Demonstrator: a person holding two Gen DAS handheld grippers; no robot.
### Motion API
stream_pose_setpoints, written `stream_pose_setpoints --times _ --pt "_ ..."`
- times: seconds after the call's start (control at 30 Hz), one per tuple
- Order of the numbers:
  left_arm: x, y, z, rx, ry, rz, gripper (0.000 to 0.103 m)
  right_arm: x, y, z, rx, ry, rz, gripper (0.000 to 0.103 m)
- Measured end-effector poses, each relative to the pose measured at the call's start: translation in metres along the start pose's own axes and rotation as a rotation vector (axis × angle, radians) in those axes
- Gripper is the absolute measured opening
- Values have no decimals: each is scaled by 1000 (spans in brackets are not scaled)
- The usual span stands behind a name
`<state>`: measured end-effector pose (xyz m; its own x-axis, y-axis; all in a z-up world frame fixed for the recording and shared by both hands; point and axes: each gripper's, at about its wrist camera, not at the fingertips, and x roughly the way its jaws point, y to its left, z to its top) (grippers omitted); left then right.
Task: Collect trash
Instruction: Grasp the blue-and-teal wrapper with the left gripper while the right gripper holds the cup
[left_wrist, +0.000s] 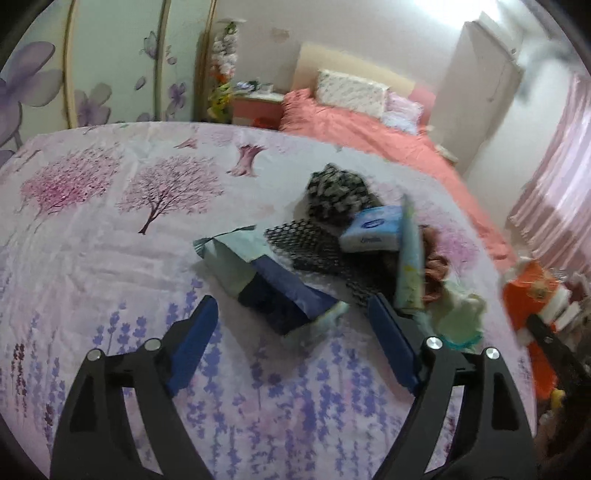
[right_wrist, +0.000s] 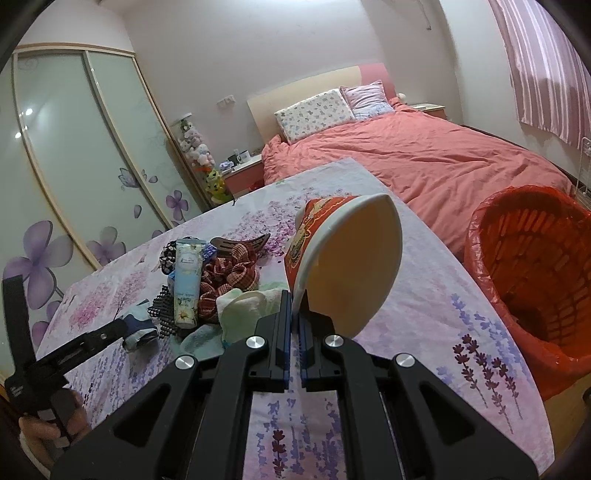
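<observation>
My left gripper (left_wrist: 291, 301) is open wide over a table with a floral cloth (left_wrist: 110, 266). The near end of a teal and dark blue package (left_wrist: 258, 273) lies between its fingertips, and neither pad touches it. Behind the package is a pile with black mesh (left_wrist: 314, 243), a tissue pack (left_wrist: 373, 229), a pale tube (left_wrist: 410, 258) and a green towel (left_wrist: 461, 314). My right gripper (right_wrist: 294, 299) is shut on the rim of an orange-red paper cup (right_wrist: 343, 258), which it holds tilted above the table's right side. The cup (left_wrist: 528, 295) also shows at the right edge of the left wrist view.
A red basket lined with a red bag (right_wrist: 524, 266) stands off the table's right edge. Behind the table is a bed with a coral cover (right_wrist: 424, 158). A wardrobe with sliding doors (right_wrist: 74, 147) runs along the left. A person's hand (right_wrist: 44, 435) holds the left gripper's handle.
</observation>
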<state>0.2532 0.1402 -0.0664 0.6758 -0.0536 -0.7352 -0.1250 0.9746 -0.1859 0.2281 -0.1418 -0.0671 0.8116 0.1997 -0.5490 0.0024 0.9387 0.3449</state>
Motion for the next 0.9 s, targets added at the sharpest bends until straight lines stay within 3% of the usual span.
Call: stream_pose_setpoints --times 0.1,0.2,0.67,0.9 --pt "18 3 3 -29 37 49 75 1 -1 0 4 5 -4 4" --pt "31 12 2 -70 76 45 64 1 -4 -2 2 9 -7 4" --pt "28 30 6 -33 41 4 28 2 -7 0 8 12 -11 4" --pt "14 31 8 15 -1 13 27 -7 -6 1 1 -7 -6 4"
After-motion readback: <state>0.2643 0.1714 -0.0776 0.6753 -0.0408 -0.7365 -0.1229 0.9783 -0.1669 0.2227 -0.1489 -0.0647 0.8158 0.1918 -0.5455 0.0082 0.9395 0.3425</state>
